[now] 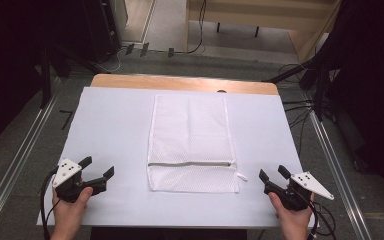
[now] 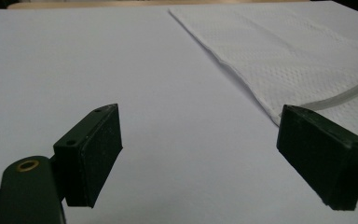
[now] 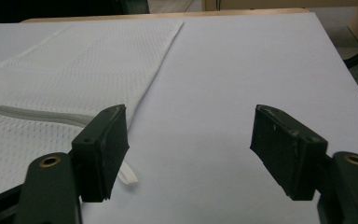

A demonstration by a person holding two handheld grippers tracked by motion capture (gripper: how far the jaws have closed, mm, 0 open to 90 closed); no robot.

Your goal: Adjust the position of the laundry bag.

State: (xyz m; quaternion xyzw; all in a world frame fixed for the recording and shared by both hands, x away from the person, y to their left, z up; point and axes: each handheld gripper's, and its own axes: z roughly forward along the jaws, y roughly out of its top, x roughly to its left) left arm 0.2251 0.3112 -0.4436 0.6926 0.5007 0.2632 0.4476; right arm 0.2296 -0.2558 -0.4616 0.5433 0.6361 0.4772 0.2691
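Grippers at the desk's near corners: left gripper [image 1: 96, 172] and right gripper [image 1: 271, 174], both spread wide, both empty, clear of the cloth. White mesh laundry bag [image 1: 190, 140] flat mid-desk, zipper [image 1: 190, 163] closed, pull tab [image 1: 241, 176] toward the right gripper. Nothing yet begun, by appearance; a likely opening calls for pinching that tab, with bare white mat [image 1: 115, 130] around and no obstruction.

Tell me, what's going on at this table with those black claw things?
A person sits at a table covered in white, holding a two-jaw claw in each hand. The left claw and the right claw both stand open, near the front edge, gripping nothing. Between them a white mesh bag lies flat, its zipper running across near the front end, with a small pull tab at the right corner. Neither claw touches the bag.
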